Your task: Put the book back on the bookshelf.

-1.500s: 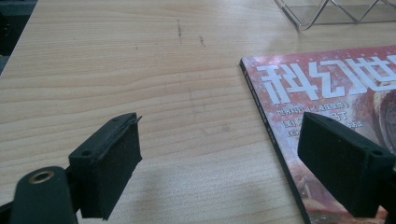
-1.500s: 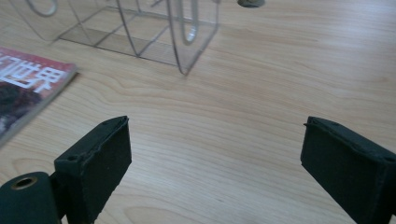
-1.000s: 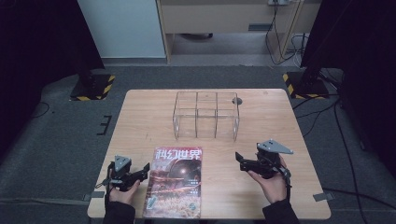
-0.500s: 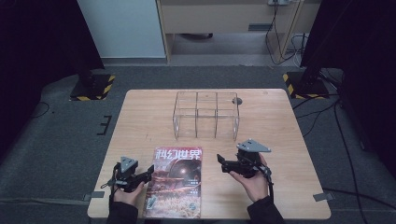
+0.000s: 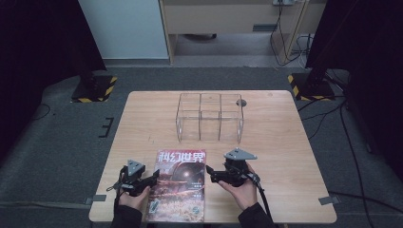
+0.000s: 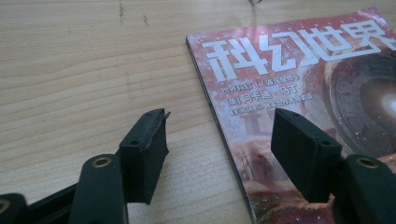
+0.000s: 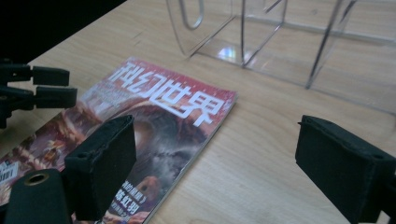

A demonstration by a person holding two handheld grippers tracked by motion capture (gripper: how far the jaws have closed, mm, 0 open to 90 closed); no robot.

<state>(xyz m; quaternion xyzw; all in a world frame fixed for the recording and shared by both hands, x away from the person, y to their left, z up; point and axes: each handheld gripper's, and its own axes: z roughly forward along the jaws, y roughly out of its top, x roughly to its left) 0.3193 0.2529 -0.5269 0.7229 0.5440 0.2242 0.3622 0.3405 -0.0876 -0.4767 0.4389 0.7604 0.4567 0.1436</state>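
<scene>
Left gripper [image 6: 219, 149]: my jaws, just narrowing, straddle the magazine [image 5: 180, 183] spine edge, nothing clamped.
Right gripper [image 7: 215, 163]: jaws spread over its other edge.
Magazine: flat at table [image 5: 285, 142] front, unlifted.
Clear rack [image 5: 210, 116]: beyond, vacant.

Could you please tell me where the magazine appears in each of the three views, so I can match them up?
High view: magazine lies at the table's near edge, between the two claws.
Left gripper view: magazine fills the right half, spine facing left.
Right gripper view: magazine lies left of centre.
Shared landmark: its white cover title.
</scene>
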